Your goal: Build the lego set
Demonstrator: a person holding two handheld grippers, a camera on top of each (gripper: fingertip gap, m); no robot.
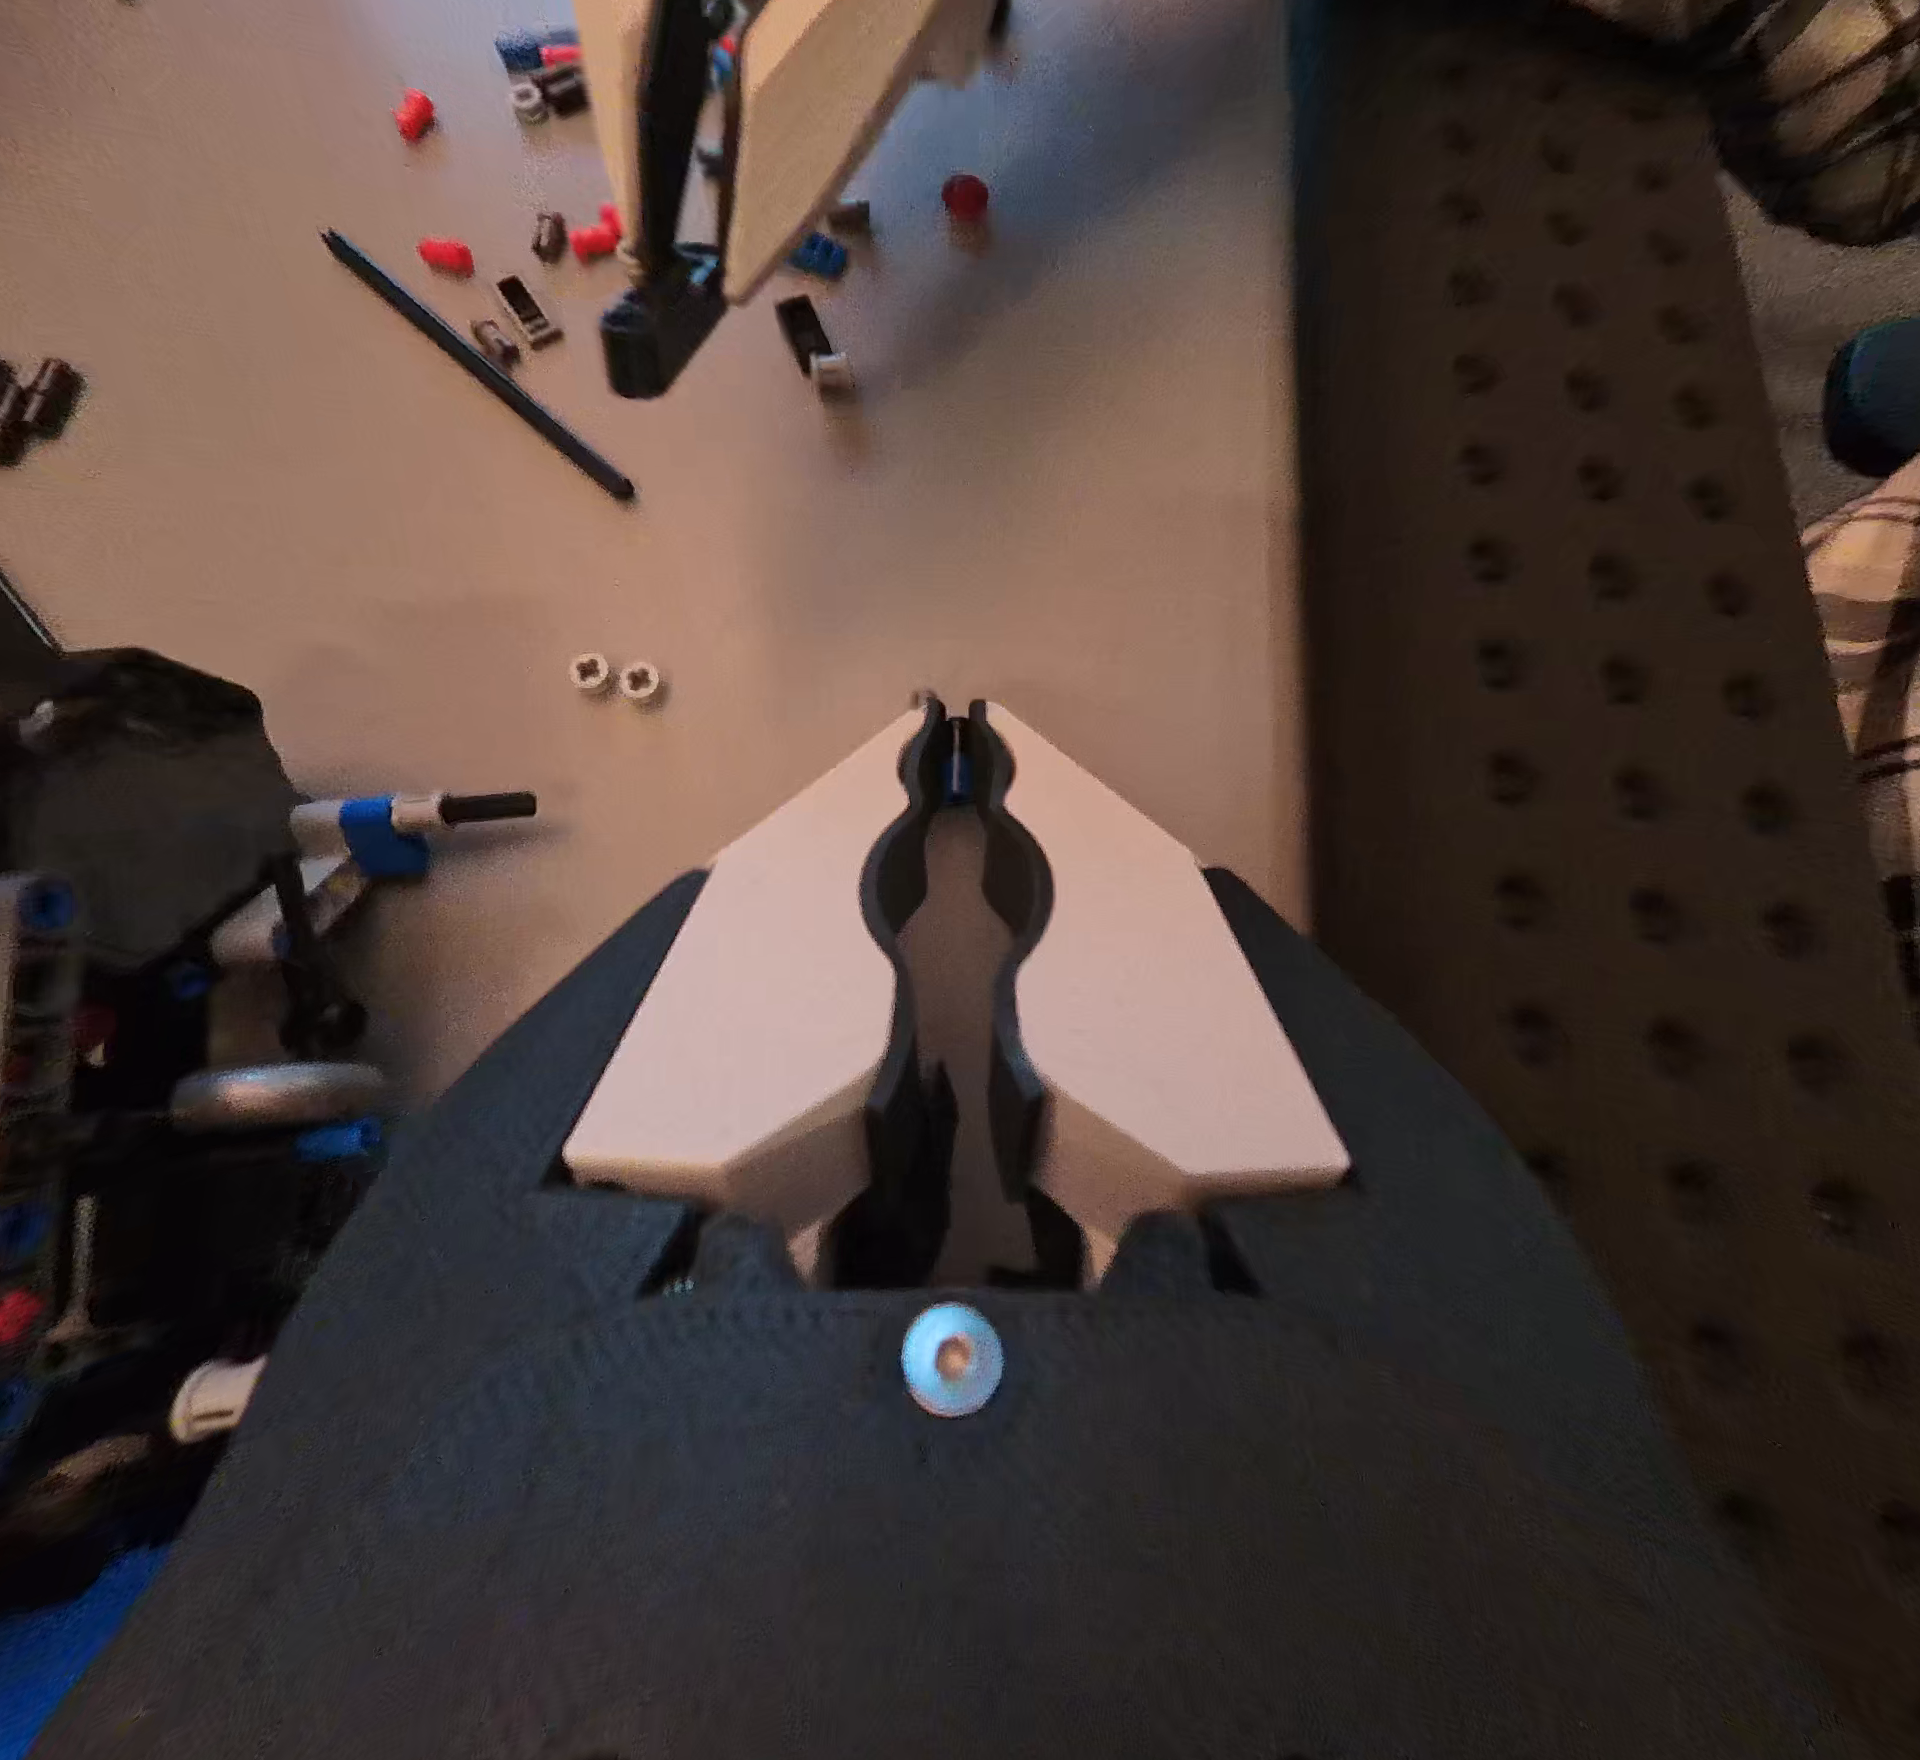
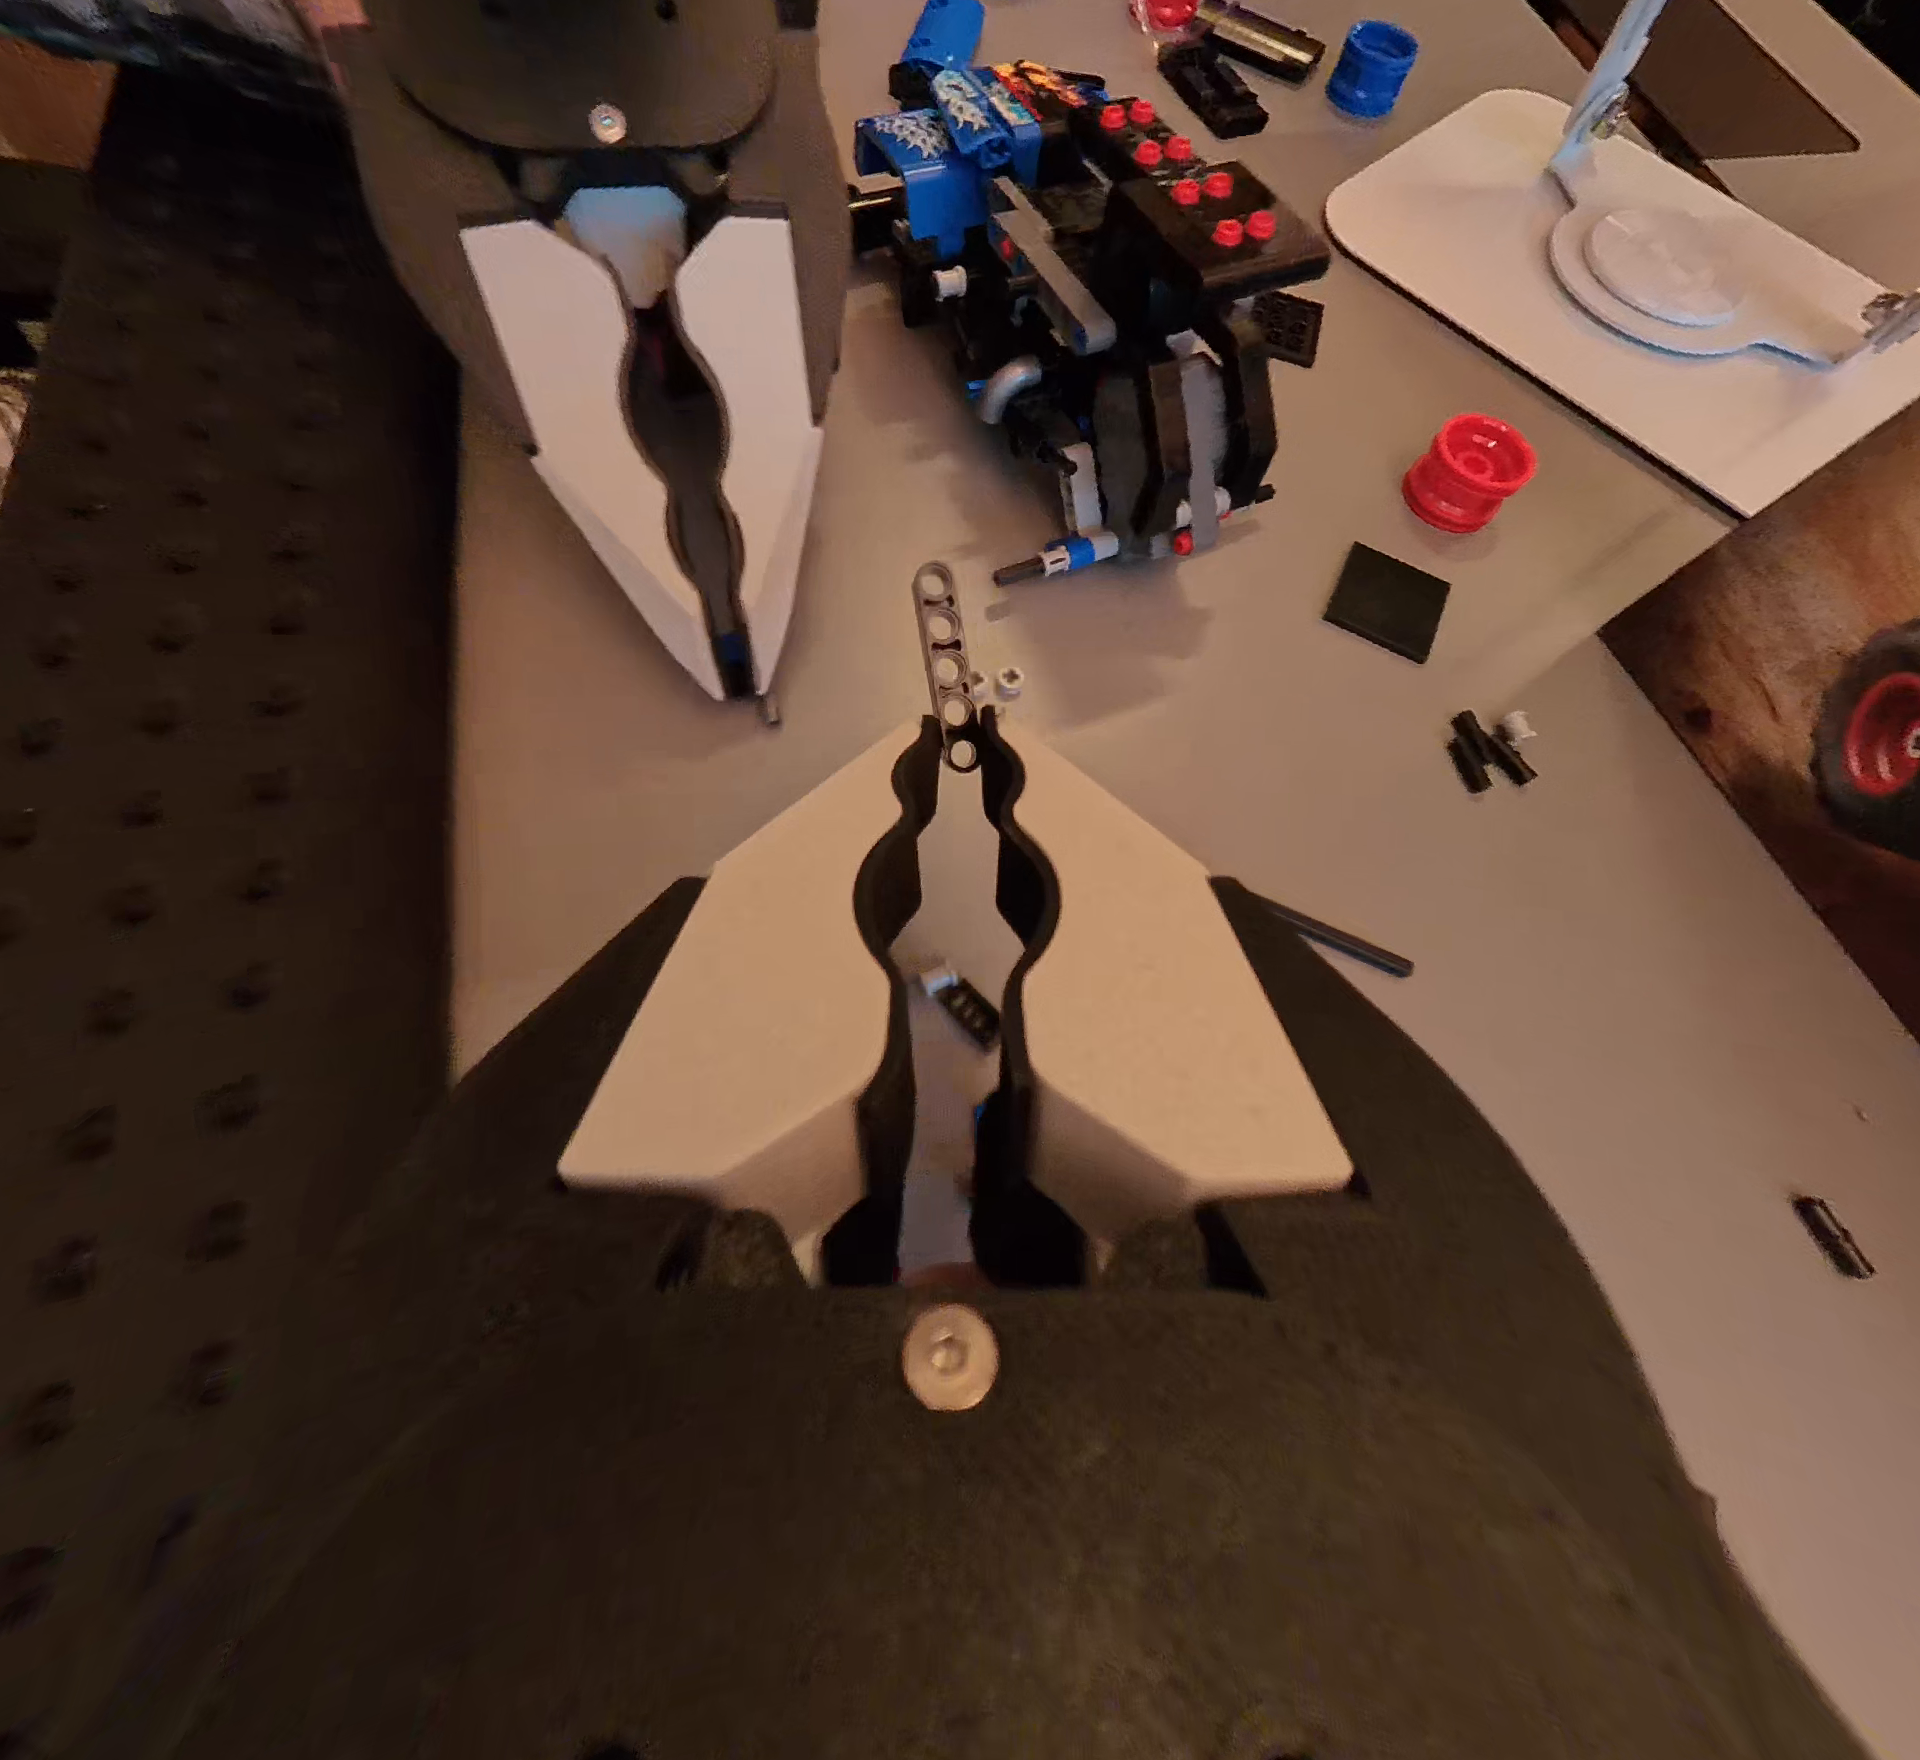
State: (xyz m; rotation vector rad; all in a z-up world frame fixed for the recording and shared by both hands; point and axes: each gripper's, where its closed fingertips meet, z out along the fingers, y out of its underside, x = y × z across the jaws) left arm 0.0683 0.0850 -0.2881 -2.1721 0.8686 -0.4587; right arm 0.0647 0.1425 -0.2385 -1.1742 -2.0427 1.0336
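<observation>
Now the left hand-held gripper (image 1: 951,723) is pinched on a small blue pin (image 1: 954,768) at its tips, low over the table (image 1: 935,515). Right hand-held gripper (image 2: 958,731) is clamped on the near end of a grey holed beam (image 2: 943,645), which points toward 12 o'clock; two small white bushes (image 2: 1006,680) lie just beside it at 1 o'clock. Part-built blue-and-black model (image 2: 1081,297) lies on its side at 1 o'clock in the right wrist view, a red wheel hub (image 2: 1468,472) at 2 o'clock.
</observation>
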